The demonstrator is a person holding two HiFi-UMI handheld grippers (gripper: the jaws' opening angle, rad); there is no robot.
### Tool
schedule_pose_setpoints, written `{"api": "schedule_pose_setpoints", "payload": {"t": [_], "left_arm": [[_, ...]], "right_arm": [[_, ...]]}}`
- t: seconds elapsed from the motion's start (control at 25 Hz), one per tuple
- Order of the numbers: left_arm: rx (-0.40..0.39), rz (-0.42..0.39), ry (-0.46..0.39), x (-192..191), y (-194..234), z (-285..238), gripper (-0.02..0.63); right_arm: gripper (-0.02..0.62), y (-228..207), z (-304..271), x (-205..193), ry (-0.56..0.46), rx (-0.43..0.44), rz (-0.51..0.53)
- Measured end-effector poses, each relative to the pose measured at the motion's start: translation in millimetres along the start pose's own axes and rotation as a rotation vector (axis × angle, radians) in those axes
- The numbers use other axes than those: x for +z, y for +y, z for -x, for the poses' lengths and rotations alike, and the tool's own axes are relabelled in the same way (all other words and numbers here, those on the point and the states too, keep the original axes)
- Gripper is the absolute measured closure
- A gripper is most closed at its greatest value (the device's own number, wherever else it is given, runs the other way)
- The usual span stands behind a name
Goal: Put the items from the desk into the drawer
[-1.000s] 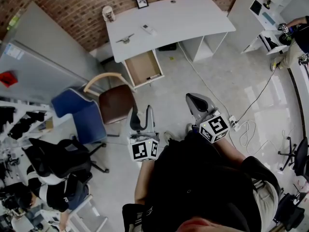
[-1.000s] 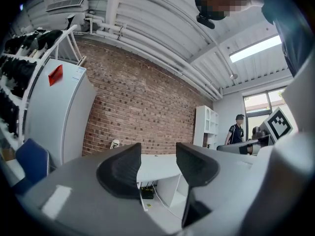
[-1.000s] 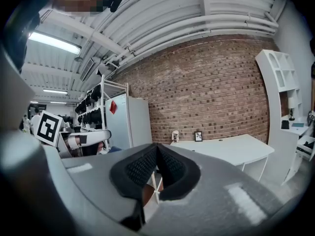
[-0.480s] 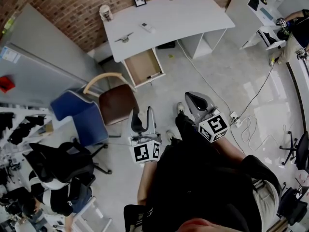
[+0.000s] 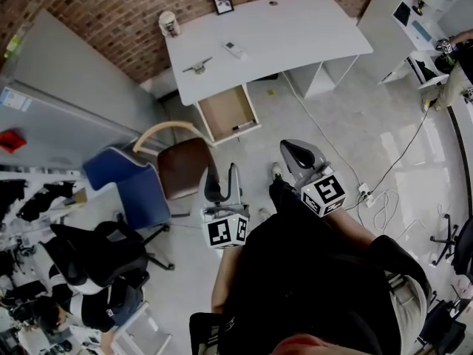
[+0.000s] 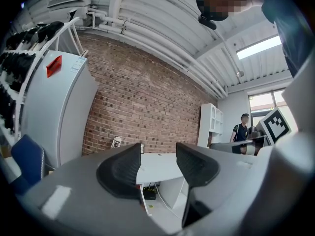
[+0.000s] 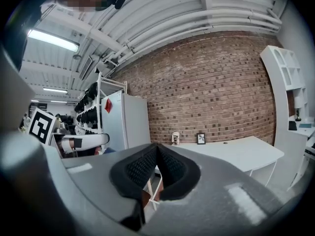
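Note:
The white desk (image 5: 295,32) stands far ahead against the brick wall. On it lie a white remote (image 5: 234,49), a small metal piece (image 5: 197,67), a pale cup (image 5: 168,23) and a framed picture (image 5: 222,3). Its wooden drawer (image 5: 225,109) is pulled open under the desk's left end, with a small dark item (image 5: 240,126) at its front. My left gripper (image 5: 222,177) is held level well short of the desk, open and empty (image 6: 158,154). My right gripper (image 5: 294,151) is beside it, shut on nothing (image 7: 156,151).
A brown chair (image 5: 183,165) and a blue chair (image 5: 129,183) stand left of my path to the drawer. Cables (image 5: 373,191) trail over the floor at the right. A white shelf unit (image 5: 414,9) and a person (image 5: 454,69) are at the far right; grey cabinets (image 5: 66,95) fill the left.
I have stepped a little toward the desk, and both grippers have come forward with me. The jaws of both look the same as before.

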State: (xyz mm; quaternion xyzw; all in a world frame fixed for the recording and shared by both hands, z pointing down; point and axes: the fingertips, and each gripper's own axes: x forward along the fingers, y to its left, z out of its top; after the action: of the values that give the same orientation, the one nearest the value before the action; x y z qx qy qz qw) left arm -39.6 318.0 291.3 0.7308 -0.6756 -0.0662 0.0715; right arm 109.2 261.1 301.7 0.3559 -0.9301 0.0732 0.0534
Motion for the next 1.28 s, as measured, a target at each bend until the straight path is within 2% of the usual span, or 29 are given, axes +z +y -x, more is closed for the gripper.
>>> {"api": "schedule_pose_setpoints", "payload": {"t": [0.36, 0.68, 0.96, 1.28], "left_arm": [[0.038, -0.008, 0.005, 7.9, 6.2, -90.7, 0.373], [0.123, -0.013, 0.033, -0.2, 8.6, -156.6, 0.37], [0.157, -0.006, 0.057, -13.4, 13.1, -197.1, 0.368], [0.182, 0.007, 0.068, -39.4, 44.8, -243.5, 0.368]], "right_arm": [[0.592, -63.4, -60.0, 19.7, 0.007, 0.041, 0.005], [0.592, -118.0, -103.6, 20.1, 0.042, 0.111, 0.007], [0.592, -141.2, -133.4, 26.3, 0.035, 0.159, 0.017], [0.592, -160.2, -169.9, 23.4, 0.046, 0.153, 0.0]]}}
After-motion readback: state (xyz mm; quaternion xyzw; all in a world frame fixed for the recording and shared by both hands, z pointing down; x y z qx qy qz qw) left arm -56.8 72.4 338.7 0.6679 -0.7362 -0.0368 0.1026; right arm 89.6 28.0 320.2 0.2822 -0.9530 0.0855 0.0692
